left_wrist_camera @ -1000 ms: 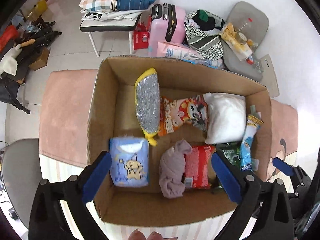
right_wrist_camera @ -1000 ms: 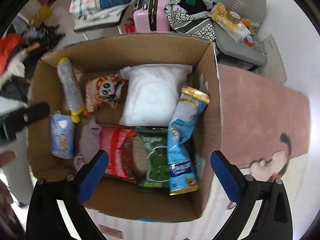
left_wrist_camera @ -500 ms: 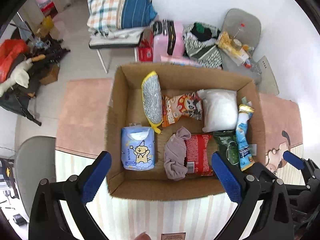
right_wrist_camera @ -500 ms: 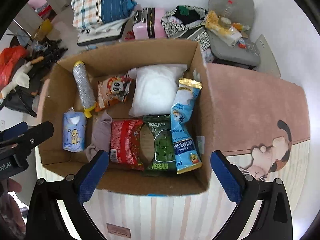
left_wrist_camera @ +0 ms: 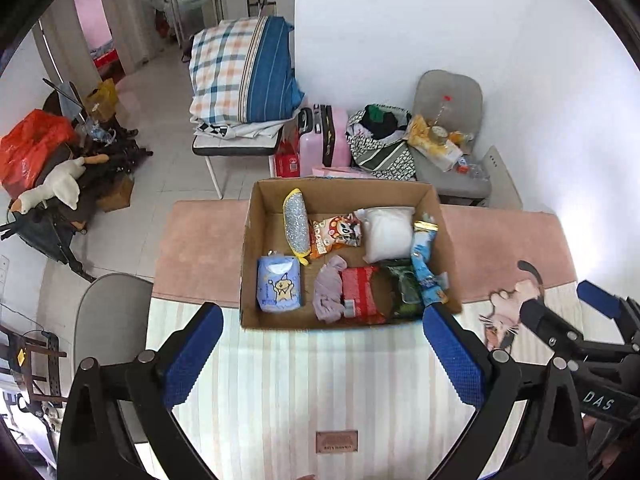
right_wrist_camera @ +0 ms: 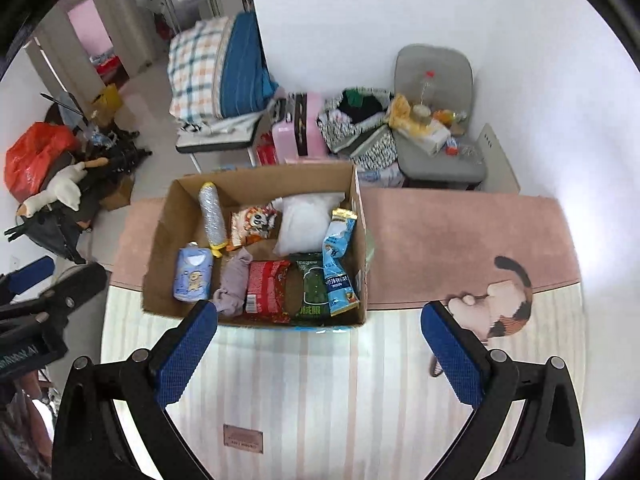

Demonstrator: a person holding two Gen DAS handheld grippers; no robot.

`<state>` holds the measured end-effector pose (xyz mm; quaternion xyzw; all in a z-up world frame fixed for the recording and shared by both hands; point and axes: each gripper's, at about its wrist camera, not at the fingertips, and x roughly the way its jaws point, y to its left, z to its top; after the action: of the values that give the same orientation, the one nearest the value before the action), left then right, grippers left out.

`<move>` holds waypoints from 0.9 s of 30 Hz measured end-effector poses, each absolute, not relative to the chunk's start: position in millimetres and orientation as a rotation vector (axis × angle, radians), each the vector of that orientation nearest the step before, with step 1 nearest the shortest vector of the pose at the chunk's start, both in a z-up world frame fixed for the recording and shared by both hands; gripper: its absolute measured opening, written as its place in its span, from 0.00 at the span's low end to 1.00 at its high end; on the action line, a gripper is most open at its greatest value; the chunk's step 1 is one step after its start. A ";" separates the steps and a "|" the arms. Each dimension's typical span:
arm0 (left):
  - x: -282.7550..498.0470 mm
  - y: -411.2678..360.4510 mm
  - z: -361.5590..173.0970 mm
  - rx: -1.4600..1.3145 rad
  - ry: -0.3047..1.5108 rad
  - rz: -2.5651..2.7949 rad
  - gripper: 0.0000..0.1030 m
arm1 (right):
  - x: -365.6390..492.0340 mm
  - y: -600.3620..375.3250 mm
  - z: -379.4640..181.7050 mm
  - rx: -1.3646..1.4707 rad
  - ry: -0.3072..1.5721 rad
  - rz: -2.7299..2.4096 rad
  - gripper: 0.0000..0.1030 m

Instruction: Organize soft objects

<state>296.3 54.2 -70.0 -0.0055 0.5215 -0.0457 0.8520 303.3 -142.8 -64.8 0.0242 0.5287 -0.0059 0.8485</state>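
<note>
An open cardboard box (left_wrist_camera: 250,240) (right_wrist_camera: 160,248) stands on a pink and striped mat. In it lie a white pillow (left_wrist_camera: 388,232) (right_wrist_camera: 306,220), a blue tissue pack (left_wrist_camera: 278,288) (right_wrist_camera: 192,276), a silver sponge (left_wrist_camera: 296,226), a mauve cloth (left_wrist_camera: 330,296) (right_wrist_camera: 234,284), a red packet (left_wrist_camera: 358,290), a green packet (right_wrist_camera: 314,286), a blue packet (right_wrist_camera: 338,260) and an orange cartoon packet (left_wrist_camera: 336,232). My left gripper (left_wrist_camera: 320,360) and my right gripper (right_wrist_camera: 320,354) are both open and empty, high above the mat in front of the box.
A grey chair (left_wrist_camera: 452,136) with clutter, a pink suitcase (left_wrist_camera: 324,140) and a bench with plaid bedding (left_wrist_camera: 244,72) stand behind the box. Bags and a stuffed goose (left_wrist_camera: 52,188) lie at the left. A grey chair (left_wrist_camera: 112,320) stands by the mat's left side.
Both grippers have drawn back and up from the box, which now looks smaller and farther away. The jaws stayed open. The box's contents have not moved.
</note>
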 end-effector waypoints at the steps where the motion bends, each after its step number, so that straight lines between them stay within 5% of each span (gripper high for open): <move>1: 288.6 53.2 -64.1 -0.011 1.093 -0.096 0.99 | 294.6 -143.5 -54.8 0.048 1.100 -0.010 1.00; 17: 192.5 66.1 26.1 -0.056 0.964 -0.071 0.99 | 180.7 -145.0 62.1 0.039 0.928 0.030 1.00; 27: 169.6 63.7 36.8 -0.019 0.936 -0.055 0.99 | 143.0 -138.9 94.1 0.001 0.891 0.048 1.00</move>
<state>169.6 63.7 36.8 -0.0092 0.4512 -0.0265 0.8920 143.0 -138.9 94.1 0.0004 0.4309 0.0230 0.9021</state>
